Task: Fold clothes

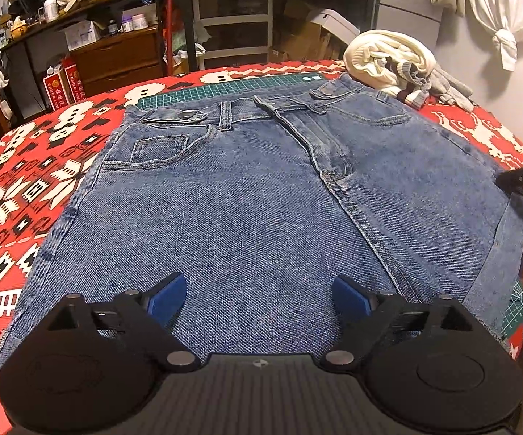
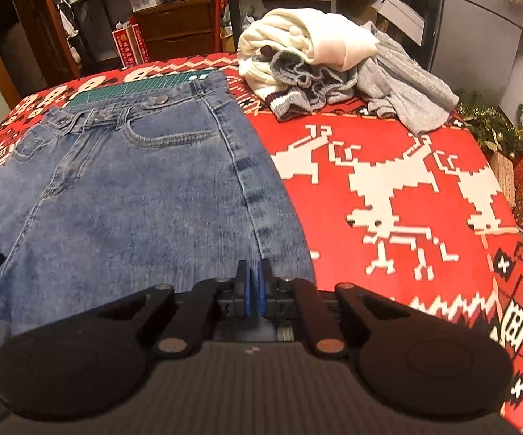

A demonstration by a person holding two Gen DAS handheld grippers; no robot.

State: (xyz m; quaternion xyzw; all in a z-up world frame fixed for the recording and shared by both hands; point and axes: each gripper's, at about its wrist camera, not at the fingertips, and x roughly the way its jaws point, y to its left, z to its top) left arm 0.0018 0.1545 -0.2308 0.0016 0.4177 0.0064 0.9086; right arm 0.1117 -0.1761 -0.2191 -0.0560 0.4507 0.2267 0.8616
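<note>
Blue denim jeans (image 1: 247,195) lie flat on the red patterned tablecloth (image 1: 44,166), waistband at the far side. Low over the near part of the denim hovers my left gripper (image 1: 259,299), open, with nothing between its blue pads (image 1: 167,297). In the right wrist view my right gripper (image 2: 254,291) is shut, its pads pinching the right side seam edge of the jeans (image 2: 134,188). From the left wrist camera that right gripper (image 1: 522,177) shows as a dark shape at the jeans' right edge.
A heap of white and grey knitwear (image 2: 316,54) sits at the far right of the table, also the pile (image 1: 392,61). A green cutting mat (image 1: 225,90) pokes out beyond the waistband. Bare red cloth (image 2: 406,199) stretches right of the jeans. Cluttered shelves and drawers stand behind the table.
</note>
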